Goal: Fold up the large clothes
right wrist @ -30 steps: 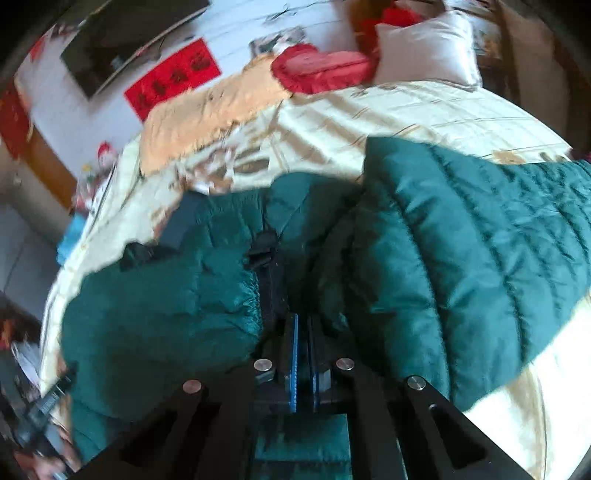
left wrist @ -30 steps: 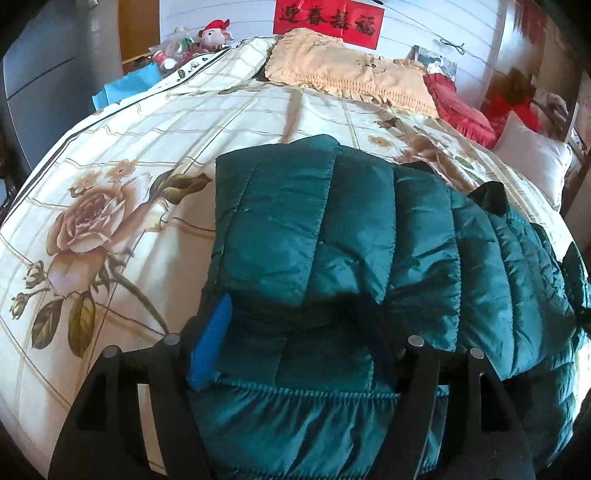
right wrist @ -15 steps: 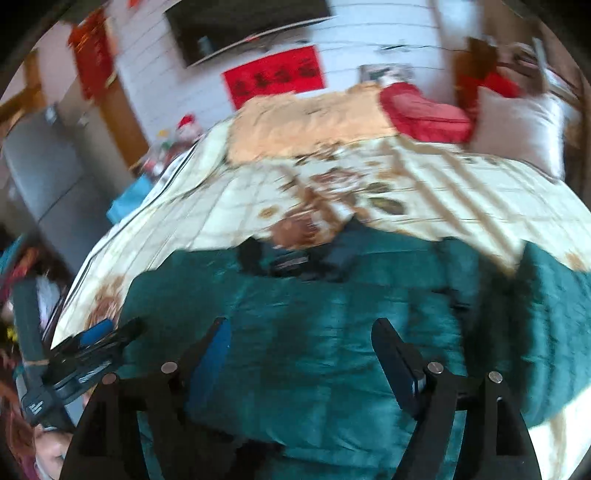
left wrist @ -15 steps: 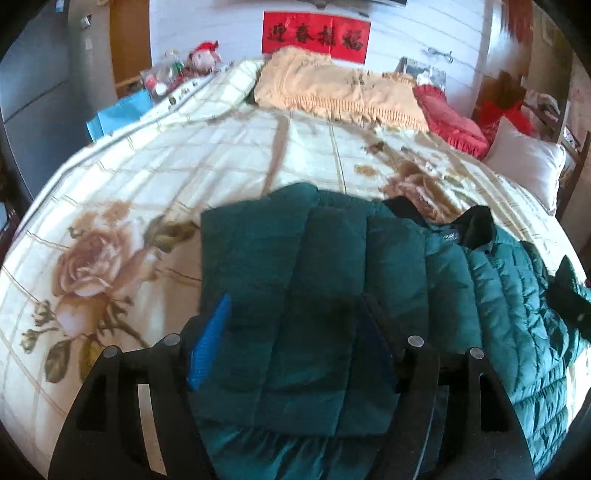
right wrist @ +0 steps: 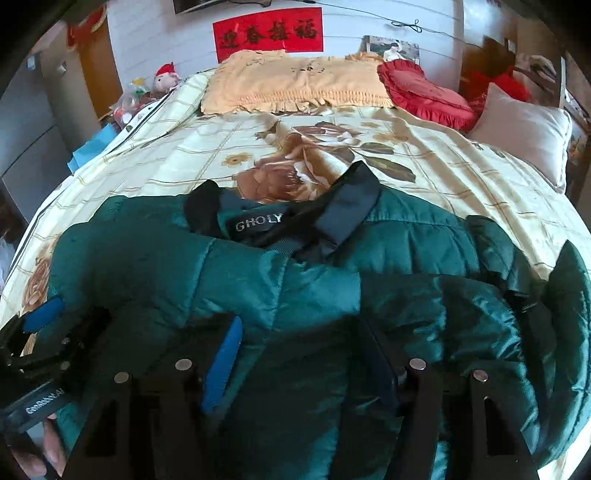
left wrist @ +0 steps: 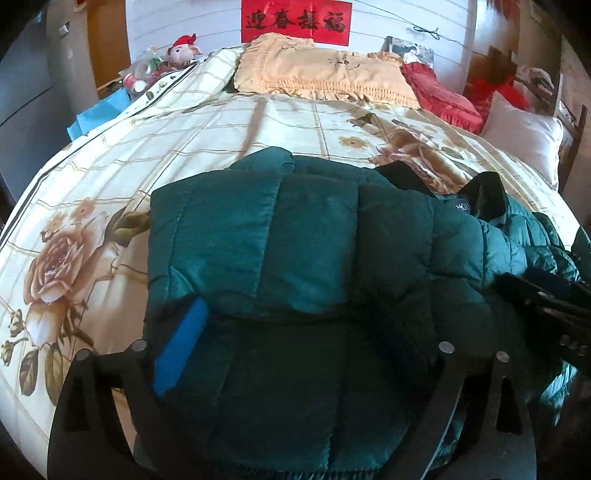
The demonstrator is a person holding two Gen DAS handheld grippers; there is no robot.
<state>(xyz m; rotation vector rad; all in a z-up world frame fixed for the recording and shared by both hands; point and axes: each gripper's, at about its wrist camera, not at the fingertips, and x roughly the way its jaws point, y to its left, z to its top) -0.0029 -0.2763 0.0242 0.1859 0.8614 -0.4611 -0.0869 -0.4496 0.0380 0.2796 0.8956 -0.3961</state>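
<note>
A dark green quilted puffer jacket [left wrist: 295, 240] lies partly folded on the floral bedspread [left wrist: 184, 147]. Its dark collar with a "GHOLY" label [right wrist: 258, 223] shows in the right wrist view, where the jacket [right wrist: 332, 295] fills the foreground. My left gripper [left wrist: 291, 354] is open, its blue-padded fingers [left wrist: 181, 350] spread wide over the jacket's left part. My right gripper [right wrist: 306, 365] is open too, fingers [right wrist: 221, 369] apart above the jacket's middle. The left gripper also shows at the left edge of the right wrist view [right wrist: 40, 332], the right gripper at the right edge of the left wrist view [left wrist: 546, 295].
A yellow frilled pillow [left wrist: 325, 74], a red cushion [left wrist: 439, 92] and a white pillow [left wrist: 524, 136] lie at the head of the bed. A plush toy [left wrist: 183, 48] and clutter sit at the far left corner. A red banner [left wrist: 295, 20] hangs on the wall.
My right gripper has opened, letting go of the jacket fabric it pinched, and swung to face the headboard. The left-hand flap of the jacket has settled lower and flatter.
</note>
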